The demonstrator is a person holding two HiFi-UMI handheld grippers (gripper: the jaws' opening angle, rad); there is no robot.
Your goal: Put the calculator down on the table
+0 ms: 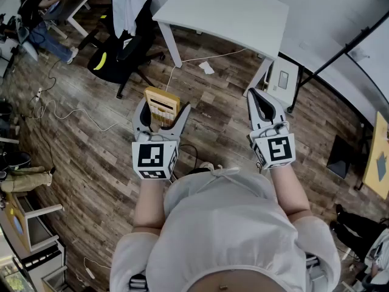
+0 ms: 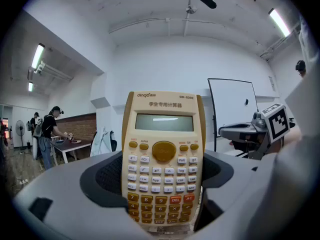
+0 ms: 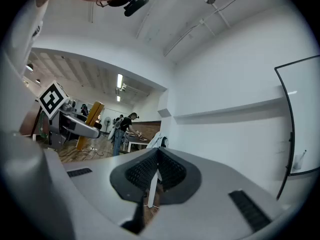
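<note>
while the calculator (image 2: pixel 164 154) hangs up in the air, we judge that none of the putting-down is done yet. closest to us, the left gripper (image 1: pixel 161 113) has its fingers spread wide, pinching the calculator by its two long edges. it stands upright between them with the keys facing back toward us, its lower half sunk between the pads and its screen end poking out past the fingertips. off to the side, the right gripper (image 1: pixel 261 97) has its fingers pressed together with nothing between them. below both sets of fingertips we see only wooden floor (image 1: pixel 213 120). beyond the fingertips, well apart from them, stands the white table (image 1: pixel 231 14). what is left, we reckon, is to carry the calculator over that top, lower it, and let the fingers go.
</note>
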